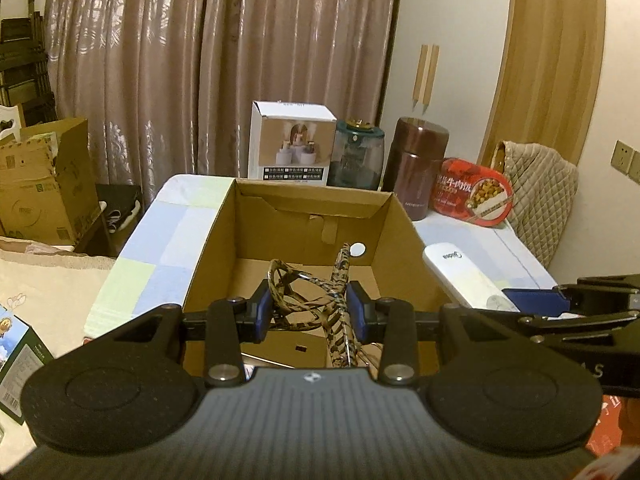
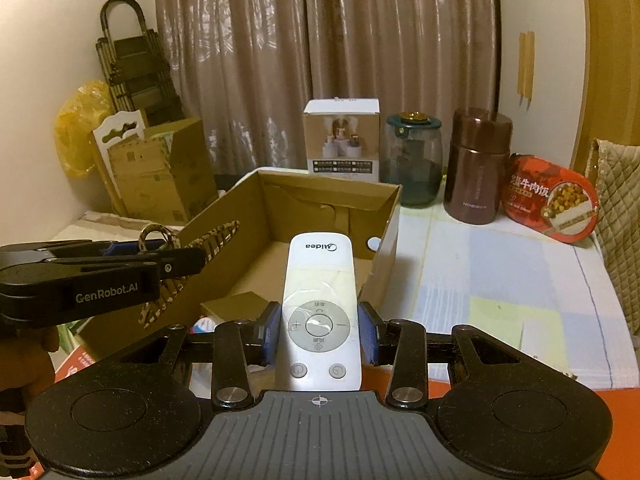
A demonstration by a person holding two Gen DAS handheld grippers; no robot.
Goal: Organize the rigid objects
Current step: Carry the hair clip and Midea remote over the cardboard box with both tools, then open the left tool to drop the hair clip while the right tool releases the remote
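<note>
The left tool point(image 1: 308, 312) is clamped on a leopard-patterned strap item point(image 1: 316, 300), held over the near part of the open cardboard box point(image 1: 212, 240). What the item is stays hard to make out: it loops and crosses between the blue pads point(image 1: 260, 312), and its lower end is cut off behind the tool's body. From the right wrist view a metal ring point(image 2: 154, 236) shows at its top, with patterned strips hanging beside the box's left wall.

The right tool point(image 2: 320, 332) grips a white Midea remote point(image 2: 318, 312) by its sides; the remote's far end reaches over the box's near rim, and its rear end is hidden under the tool.

The box sits on a desk point(image 2: 500, 280) with a pastel-checked cover. Behind it stand a white carton point(image 2: 342, 140), a glass jar point(image 2: 414, 160), a brown flask point(image 2: 478, 164) and a red tin point(image 2: 552, 204).
</note>
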